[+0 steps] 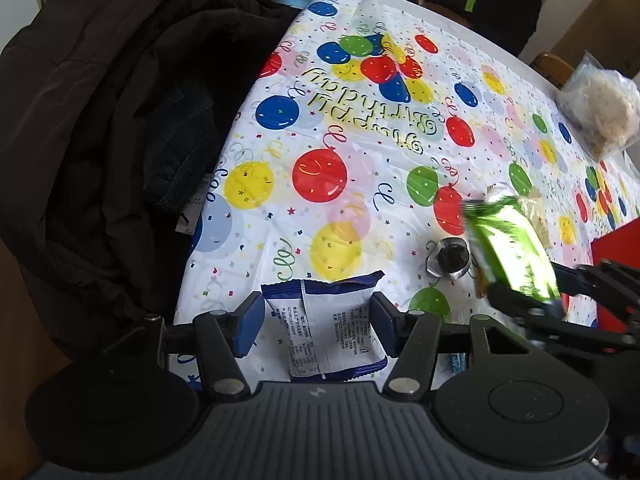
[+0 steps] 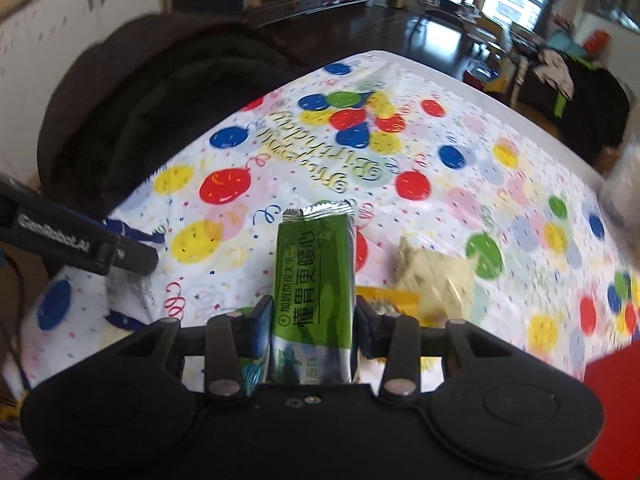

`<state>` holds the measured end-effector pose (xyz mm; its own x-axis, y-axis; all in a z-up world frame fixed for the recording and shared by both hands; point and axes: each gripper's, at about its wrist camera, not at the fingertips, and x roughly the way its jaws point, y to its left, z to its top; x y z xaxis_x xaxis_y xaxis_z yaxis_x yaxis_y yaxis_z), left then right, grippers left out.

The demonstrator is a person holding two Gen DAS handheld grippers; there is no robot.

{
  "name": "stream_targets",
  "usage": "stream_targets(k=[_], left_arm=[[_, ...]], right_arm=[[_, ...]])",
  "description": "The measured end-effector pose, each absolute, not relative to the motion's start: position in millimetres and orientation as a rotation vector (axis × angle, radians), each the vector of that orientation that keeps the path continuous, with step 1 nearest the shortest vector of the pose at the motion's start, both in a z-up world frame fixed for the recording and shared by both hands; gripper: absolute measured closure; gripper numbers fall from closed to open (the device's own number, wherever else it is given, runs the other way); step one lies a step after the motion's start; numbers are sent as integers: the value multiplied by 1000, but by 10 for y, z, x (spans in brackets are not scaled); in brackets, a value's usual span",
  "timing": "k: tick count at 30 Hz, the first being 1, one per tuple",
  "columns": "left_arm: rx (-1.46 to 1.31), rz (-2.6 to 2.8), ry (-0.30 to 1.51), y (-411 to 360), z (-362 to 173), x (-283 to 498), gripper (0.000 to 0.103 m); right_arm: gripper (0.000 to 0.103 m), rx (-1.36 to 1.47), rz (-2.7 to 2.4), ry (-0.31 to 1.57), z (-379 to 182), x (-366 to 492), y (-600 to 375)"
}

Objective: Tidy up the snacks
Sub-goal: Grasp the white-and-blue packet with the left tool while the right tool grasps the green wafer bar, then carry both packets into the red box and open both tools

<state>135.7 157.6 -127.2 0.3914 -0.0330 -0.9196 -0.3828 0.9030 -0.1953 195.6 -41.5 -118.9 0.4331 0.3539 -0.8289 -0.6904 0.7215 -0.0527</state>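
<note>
A blue and white snack packet (image 1: 324, 332) sits between the blue pads of my left gripper (image 1: 318, 316), which press on its two sides just above the balloon tablecloth (image 1: 340, 152). My right gripper (image 2: 312, 316) is shut on a long green snack packet (image 2: 314, 272) that sticks out forward, raised off the table. In the left wrist view the same green packet (image 1: 512, 248) appears blurred at the right, in the right gripper (image 1: 532, 296). The left gripper (image 2: 132, 256) shows at the left edge of the right wrist view.
A yellow packet (image 2: 388, 296) and a beige packet (image 2: 436, 276) lie just right of the green one. A round metal object (image 1: 448, 258) rests mid-table. A clear bag (image 1: 600, 100) sits far right, a red box (image 1: 616, 276) at the right edge, a dark coat (image 1: 100, 140) on the left.
</note>
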Motion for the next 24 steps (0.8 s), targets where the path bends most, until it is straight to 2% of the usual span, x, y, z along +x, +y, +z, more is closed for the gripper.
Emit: stream_targets(k=[12,24], left_arm=[[-416,174,1164,1413,-1221,1389,48],[-375,34,1102,804,-712,1494,48]], right_arm=[[63,-155,527,903,-782,1747,-1313],[63,-8,397,843,-496,1750,-2243]])
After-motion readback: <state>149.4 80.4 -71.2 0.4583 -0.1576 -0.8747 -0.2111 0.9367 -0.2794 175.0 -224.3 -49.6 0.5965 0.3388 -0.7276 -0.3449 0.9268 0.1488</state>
